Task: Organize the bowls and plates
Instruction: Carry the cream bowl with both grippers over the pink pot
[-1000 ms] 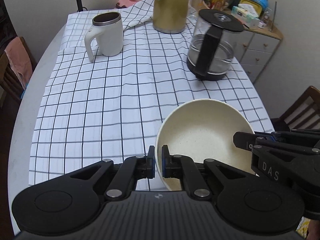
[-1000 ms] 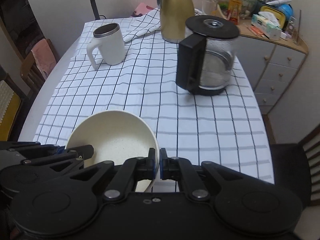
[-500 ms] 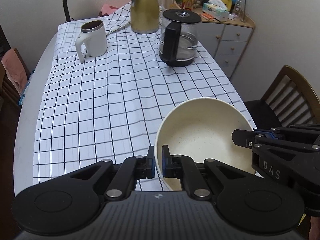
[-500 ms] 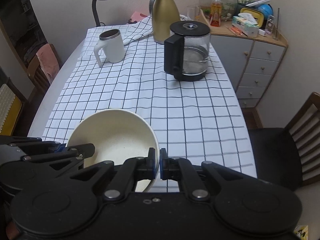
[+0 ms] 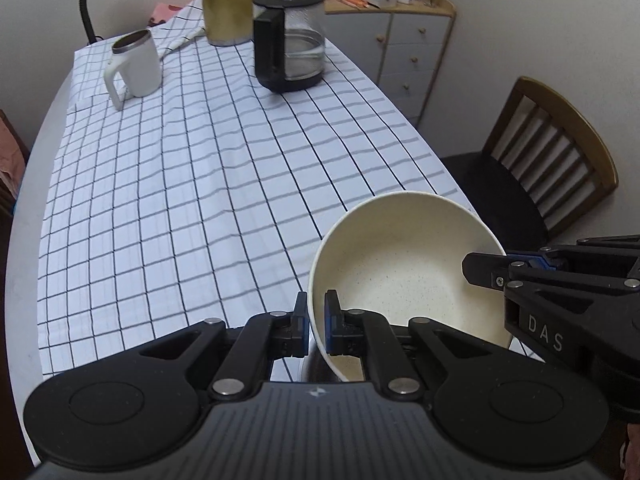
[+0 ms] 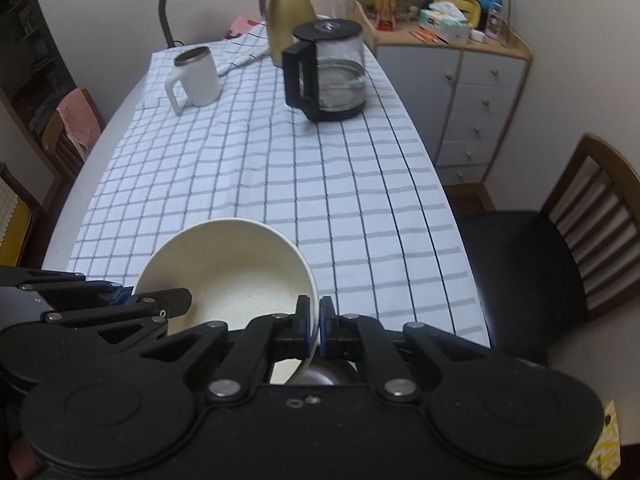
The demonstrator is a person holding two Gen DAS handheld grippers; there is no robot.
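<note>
A cream speckled bowl [image 5: 404, 272] is held in the air over the near end of the table, tilted. My left gripper [image 5: 316, 320] is shut on its left rim. My right gripper [image 6: 315, 320] is shut on its right rim; the bowl also shows in the right wrist view [image 6: 236, 276]. Each gripper shows in the other's view, the right one [image 5: 560, 280] at the right and the left one [image 6: 100, 308] at the left. A grey metal object [image 6: 328, 376] peeks out just under the bowl.
A checked tablecloth [image 5: 180, 184] covers the table. At the far end stand a white mug [image 5: 136, 64], a glass coffee pot [image 5: 290, 44] and a gold thermos [image 5: 226, 0]. A wooden chair [image 6: 560, 248] stands to the right, a drawer cabinet [image 6: 476, 92] beyond it.
Both grippers have pulled back and up with the bowl, away from the far end of the table. The mug, pot and thermos look farther away. Both grips are unchanged.
</note>
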